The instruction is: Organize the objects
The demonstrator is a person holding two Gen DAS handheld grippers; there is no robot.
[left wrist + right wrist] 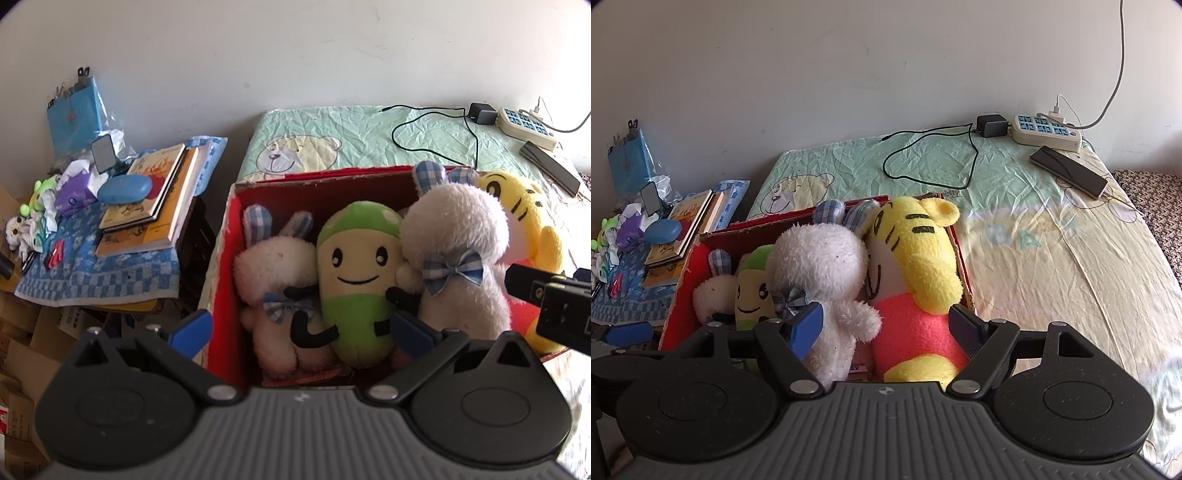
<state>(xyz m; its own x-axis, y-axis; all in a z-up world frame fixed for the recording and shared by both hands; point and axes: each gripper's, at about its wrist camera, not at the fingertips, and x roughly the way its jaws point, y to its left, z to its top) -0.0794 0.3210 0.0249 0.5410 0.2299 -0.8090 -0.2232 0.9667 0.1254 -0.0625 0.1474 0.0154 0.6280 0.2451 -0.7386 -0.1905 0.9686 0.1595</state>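
Four soft toys already sit upright in the red box (962, 275) on the bed (1052, 258): small rabbit (273, 266), green doll (356, 280), big rabbit (820, 266) and tiger (916, 266) at 3 o'clock. Left gripper (301, 328) and right gripper (886, 325) hover, jaws spread and empty; packing looks nearly done.

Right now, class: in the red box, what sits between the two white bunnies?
The green mushroom toy stands upright between the small bunny and the big bunny, pressed against both. The left wrist view shows it best.
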